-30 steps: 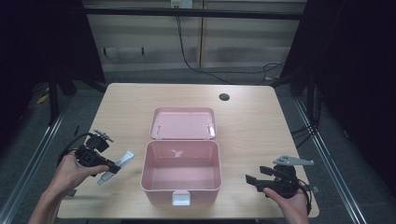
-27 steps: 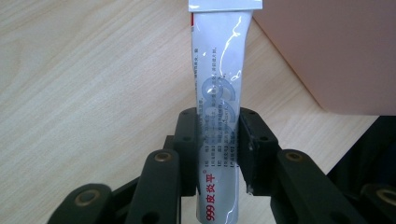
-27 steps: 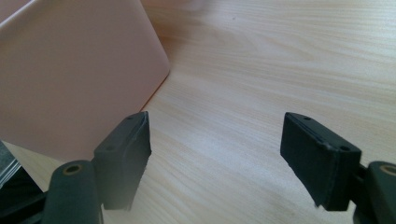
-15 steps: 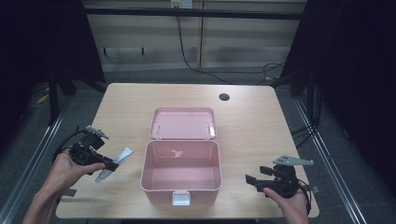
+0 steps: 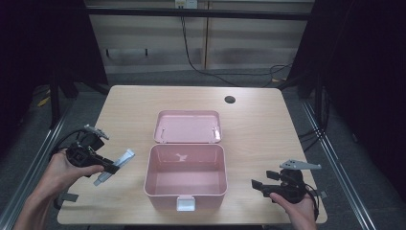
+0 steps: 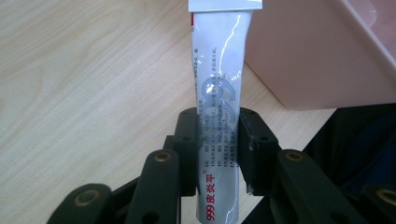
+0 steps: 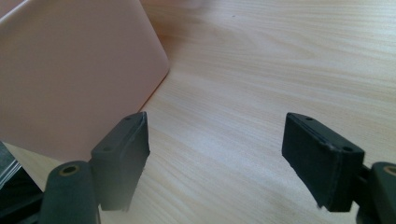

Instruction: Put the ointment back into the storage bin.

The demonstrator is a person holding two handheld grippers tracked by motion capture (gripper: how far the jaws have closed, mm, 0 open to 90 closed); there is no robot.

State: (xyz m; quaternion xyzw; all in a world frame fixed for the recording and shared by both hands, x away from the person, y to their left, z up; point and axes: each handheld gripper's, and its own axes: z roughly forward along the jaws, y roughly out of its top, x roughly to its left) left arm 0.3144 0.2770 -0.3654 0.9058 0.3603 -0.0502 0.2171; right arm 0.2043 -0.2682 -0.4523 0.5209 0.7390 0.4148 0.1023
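Left gripper point(image 6: 217, 140) clamps silver-white ointment tube point(image 6: 219, 93) left of open pink plastic box point(image 5: 186, 177); right gripper point(image 7: 217, 158) gapes empty. Risk: slick tube slips, missing box.

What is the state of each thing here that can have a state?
Pink box: open, lid folded back, inside looks empty.
Tube: clamped in the left gripper, off the table.
Left gripper: shut on the tube.
Right gripper: open, holding nothing.
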